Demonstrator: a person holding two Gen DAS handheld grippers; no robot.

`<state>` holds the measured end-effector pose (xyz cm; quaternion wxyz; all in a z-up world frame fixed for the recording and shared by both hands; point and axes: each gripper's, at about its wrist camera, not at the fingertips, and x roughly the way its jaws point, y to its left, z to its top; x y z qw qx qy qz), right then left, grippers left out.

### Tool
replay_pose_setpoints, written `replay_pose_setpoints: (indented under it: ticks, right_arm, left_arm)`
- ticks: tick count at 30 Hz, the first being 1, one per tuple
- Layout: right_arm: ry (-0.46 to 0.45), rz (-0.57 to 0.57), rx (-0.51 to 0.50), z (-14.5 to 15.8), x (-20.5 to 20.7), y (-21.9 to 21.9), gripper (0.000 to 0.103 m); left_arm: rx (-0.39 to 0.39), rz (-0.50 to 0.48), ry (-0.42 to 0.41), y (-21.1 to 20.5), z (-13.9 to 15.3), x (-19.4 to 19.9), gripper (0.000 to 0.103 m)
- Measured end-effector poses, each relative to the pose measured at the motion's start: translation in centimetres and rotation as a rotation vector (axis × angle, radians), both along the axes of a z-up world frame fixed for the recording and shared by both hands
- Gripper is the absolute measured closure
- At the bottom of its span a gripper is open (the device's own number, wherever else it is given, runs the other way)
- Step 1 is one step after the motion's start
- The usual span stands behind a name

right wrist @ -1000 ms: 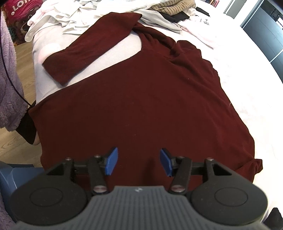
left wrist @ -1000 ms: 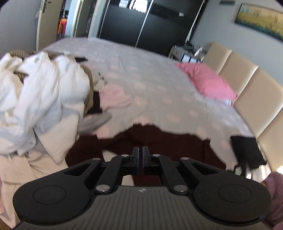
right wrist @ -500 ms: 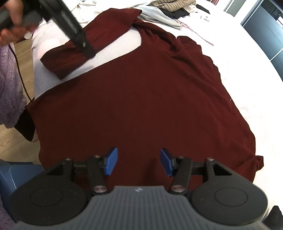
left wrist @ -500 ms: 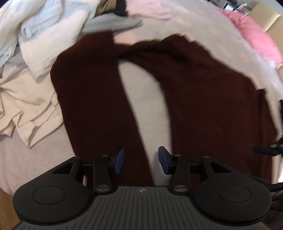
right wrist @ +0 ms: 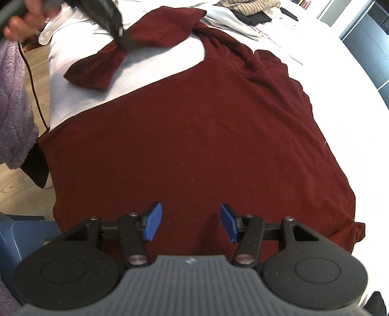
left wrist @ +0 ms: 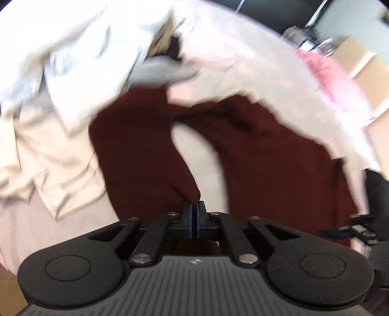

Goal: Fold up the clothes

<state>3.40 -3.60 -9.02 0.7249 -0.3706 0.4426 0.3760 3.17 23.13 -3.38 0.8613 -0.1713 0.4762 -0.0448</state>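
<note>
Sweater sleeve (right wrist: 102, 65) pinched in left gripper (right wrist: 125, 40), right gripper (right wrist: 190, 224) parted above hem

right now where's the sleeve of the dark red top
In the right wrist view the sleeve lies upper left on the bed, angled away from the top's body, with the left gripper on it near the cuff.

left tongs (left wrist: 194, 211) dropped and snapped shut on the maroon sleeve (left wrist: 145, 155).

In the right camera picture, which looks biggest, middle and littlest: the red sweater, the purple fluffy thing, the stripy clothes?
1. Red sweater, by far.
2. Purple fluffy thing, partly cut off at the edge.
3. Stripy clothes, far away and cut off, so unsure.
</note>
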Motion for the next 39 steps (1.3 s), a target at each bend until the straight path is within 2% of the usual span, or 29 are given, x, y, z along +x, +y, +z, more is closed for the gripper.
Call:
replay_pose_setpoints:
  ticks: [6,10,12,14,15,18,21,23,26,31,33,36,38,39]
  right_arm:
    - [0.000,0.004,-0.008,0.1,-0.3,-0.1,0.046]
    - [-0.005,0.005,-0.009,0.1,-0.4,-0.1,0.046]
    - [-0.007,0.004,-0.010,0.2,-0.5,-0.2,0.046]
    - [-0.009,0.000,-0.010,0.3,-0.5,-0.2,0.046]
    - [-0.010,-0.001,-0.010,0.3,-0.6,-0.2,0.046]
    - [-0.012,-0.001,-0.012,0.4,-0.6,-0.2,0.046]
    - [-0.015,-0.005,-0.010,0.6,-0.6,-0.3,0.046]
    - [-0.016,-0.013,-0.009,0.7,-0.6,-0.4,0.046]
    - [-0.017,-0.045,-0.014,0.9,-0.3,-0.8,0.046]
    - [-0.006,-0.084,0.015,1.4,0.0,-1.4,0.046]
    - [-0.008,-0.085,0.019,1.5,-0.1,-1.4,0.046]
    - [-0.013,-0.088,0.022,1.7,-0.3,-1.5,0.046]
    - [-0.015,-0.094,0.027,1.8,-0.3,-1.6,0.046]
    - [-0.016,-0.100,0.032,2.0,-0.3,-1.7,0.046]
  left_arm:
    - [-0.061,-0.108,-0.204,0.5,8.5,-3.6,0.101]
    - [-0.109,-0.247,-0.283,0.2,13.0,-5.9,0.101]
    - [-0.151,-0.313,-0.302,-0.1,14.5,-7.0,0.101]
    - [-0.248,-0.372,-0.305,-0.5,15.5,-7.8,0.101]
    - [-0.301,-0.400,-0.297,-0.7,15.8,-8.0,0.101]
    - [-0.377,-0.467,-0.261,-1.5,16.1,-9.5,0.102]
    - [-0.343,-0.542,-0.209,-3.3,15.2,-10.4,0.101]
    - [-0.312,-0.602,-0.143,-4.9,13.8,-10.6,0.101]
    - [-0.227,-0.705,-0.035,-7.7,11.2,-11.0,0.101]
    - [-0.168,-0.860,0.138,-11.3,6.2,-12.0,0.101]
    - [-0.098,-0.920,0.202,-12.2,4.1,-12.3,0.101]
    - [0.007,-0.927,0.284,-12.6,1.3,-12.2,0.101]
    - [-0.002,-0.886,0.315,-11.7,0.5,-11.6,0.099]
    - [-0.022,-0.870,0.320,-11.0,0.4,-11.1,0.092]
